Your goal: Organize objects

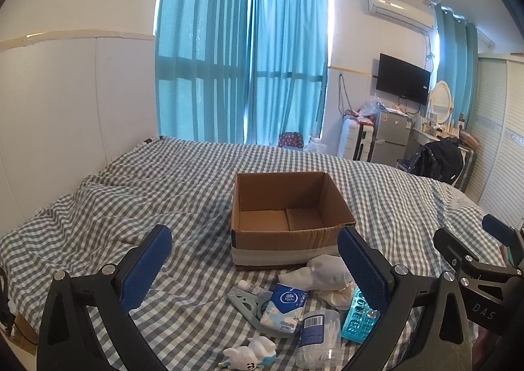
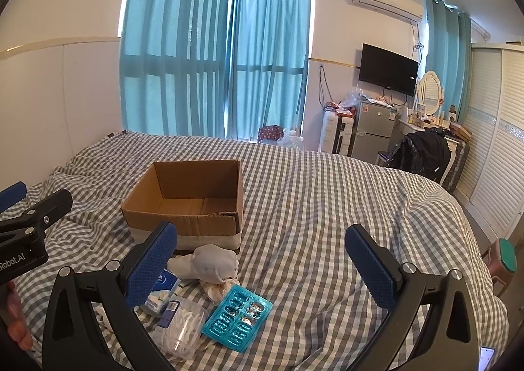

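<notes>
An open cardboard box (image 1: 291, 207) sits on the checked bed (image 1: 131, 194), with nothing visible inside. Just in front of it lie rolled white socks (image 1: 322, 271), a blue tissue pack (image 1: 284, 305), a teal blister tray (image 2: 237, 317) and a clear tub of cotton swabs (image 1: 317, 338). Only the left wrist view shows the small white tube (image 1: 250, 287), the pale green clip (image 1: 249, 303) and the white toy figure (image 1: 252, 351) nearest the camera. Left tongs (image 1: 255, 266) hang apart above the pile, holding nothing; right tongs (image 2: 262, 259) are likewise spread wide, beside the pile.
</notes>
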